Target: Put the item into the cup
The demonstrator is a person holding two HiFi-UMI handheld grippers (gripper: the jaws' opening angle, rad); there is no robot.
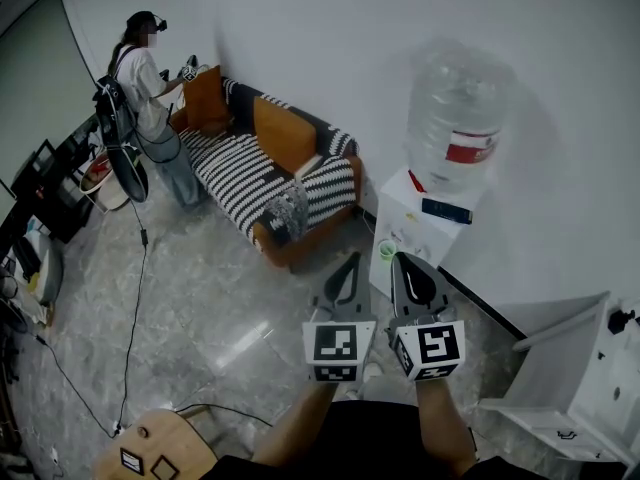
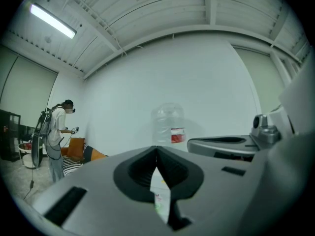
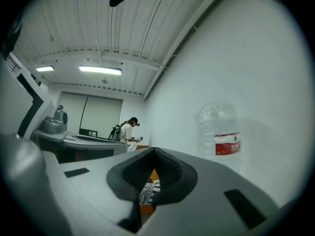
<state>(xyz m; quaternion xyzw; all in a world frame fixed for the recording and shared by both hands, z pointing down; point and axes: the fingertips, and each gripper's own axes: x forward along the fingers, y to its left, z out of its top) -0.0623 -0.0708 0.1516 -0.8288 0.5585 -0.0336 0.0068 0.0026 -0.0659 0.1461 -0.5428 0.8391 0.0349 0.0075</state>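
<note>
A small green cup (image 1: pixel 387 251) stands in the tap recess of a white water dispenser (image 1: pixel 415 230). On the dispenser's top, beside the large clear bottle (image 1: pixel 455 118), lies a dark flat item (image 1: pixel 447 211). My left gripper (image 1: pixel 350 260) and right gripper (image 1: pixel 405 260) are held side by side in front of the dispenser, both shut with nothing between the jaws. The right gripper's tip is just right of the cup. In the left gripper view my left gripper (image 2: pixel 156 151) points at the bottle (image 2: pixel 167 124). In the right gripper view my right gripper (image 3: pixel 154 151) sits left of the bottle (image 3: pixel 220 132).
A striped sofa (image 1: pixel 270 173) with orange cushions lines the wall to the left. A person (image 1: pixel 150 98) stands at its far end with cables trailing over the floor. A white cabinet (image 1: pixel 580 378) is at the right, and a wooden stool (image 1: pixel 160 448) at the lower left.
</note>
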